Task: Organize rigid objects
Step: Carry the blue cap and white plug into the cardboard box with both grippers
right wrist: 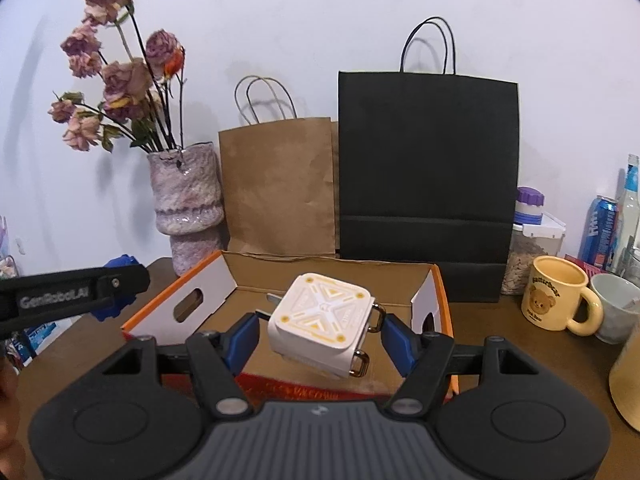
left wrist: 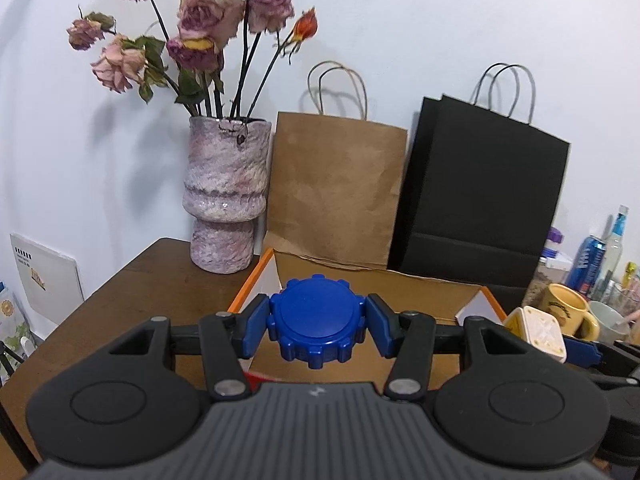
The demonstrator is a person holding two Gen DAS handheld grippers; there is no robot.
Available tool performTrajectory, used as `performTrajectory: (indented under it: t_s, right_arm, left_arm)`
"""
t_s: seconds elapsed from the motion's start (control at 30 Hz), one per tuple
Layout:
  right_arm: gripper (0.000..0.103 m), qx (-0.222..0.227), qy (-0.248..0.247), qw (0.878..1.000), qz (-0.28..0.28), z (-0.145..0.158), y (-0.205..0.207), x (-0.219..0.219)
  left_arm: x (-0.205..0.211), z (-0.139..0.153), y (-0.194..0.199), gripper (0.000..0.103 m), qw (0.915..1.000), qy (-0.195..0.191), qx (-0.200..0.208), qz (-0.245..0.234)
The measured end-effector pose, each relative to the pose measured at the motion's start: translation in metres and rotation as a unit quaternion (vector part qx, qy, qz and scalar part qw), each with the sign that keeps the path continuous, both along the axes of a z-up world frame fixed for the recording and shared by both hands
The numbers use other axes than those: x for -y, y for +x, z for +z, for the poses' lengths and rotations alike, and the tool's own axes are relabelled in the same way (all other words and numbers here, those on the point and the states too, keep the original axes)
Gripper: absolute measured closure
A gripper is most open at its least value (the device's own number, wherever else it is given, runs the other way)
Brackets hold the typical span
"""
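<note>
Blue ridged cap (left wrist: 316, 322), clamped in our left tongs (left wrist: 317, 326), and white square case (right wrist: 320, 320), clamped in our right tongs (right wrist: 318, 338), look stiff and light, best held by their flat sides.

The toothed round lid (left wrist: 316, 322) was solid blue, matching the blue pads on the black fingers (left wrist: 256, 326). The square box (right wrist: 320, 316) was white with a yellow geometric pattern and yellow corner dots. The cardboard box (right wrist: 212, 288) had orange edges, white flaps and a brown inside. The vase (left wrist: 224, 196) was mottled pink and purple. One paper bag (left wrist: 336, 192) was brown, the other (right wrist: 428, 168) black. The mug (right wrist: 556, 294) was pale yellow with a bear print, on a brown table (left wrist: 132, 300).
</note>
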State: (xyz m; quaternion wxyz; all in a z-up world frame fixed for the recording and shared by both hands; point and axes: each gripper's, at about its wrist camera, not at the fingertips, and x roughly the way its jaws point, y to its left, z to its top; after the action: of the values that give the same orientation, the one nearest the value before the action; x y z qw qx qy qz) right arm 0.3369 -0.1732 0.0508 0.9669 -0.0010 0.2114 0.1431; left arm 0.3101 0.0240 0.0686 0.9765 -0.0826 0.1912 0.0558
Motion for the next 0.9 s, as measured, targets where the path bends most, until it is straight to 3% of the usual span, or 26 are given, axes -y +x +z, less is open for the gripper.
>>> performTrajectory:
  t_s: [0.4, 0.57, 0.9]
  right_arm:
    - [0.037, -0.025, -0.008, 0.999, -0.022, -0.010, 0.077, -0.006]
    - [0.037, -0.046, -0.013, 0.998, -0.031, -0.022, 0.101, -0.006]
    - [0.036, -0.083, -0.028, 0.995, -0.041, -0.049, 0.118, -0.004]
  left_arm:
    - [-0.011, -0.012, 0.075, 0.049, 0.9991, -0.007, -0.027, 0.031]
    - [-0.010, -0.027, 0.100, 0.049, 0.9976, 0.000, -0.057, 0.041]
    - [-0.005, -0.052, 0.113, 0.049, 0.9950, 0.030, -0.089, 0.033]
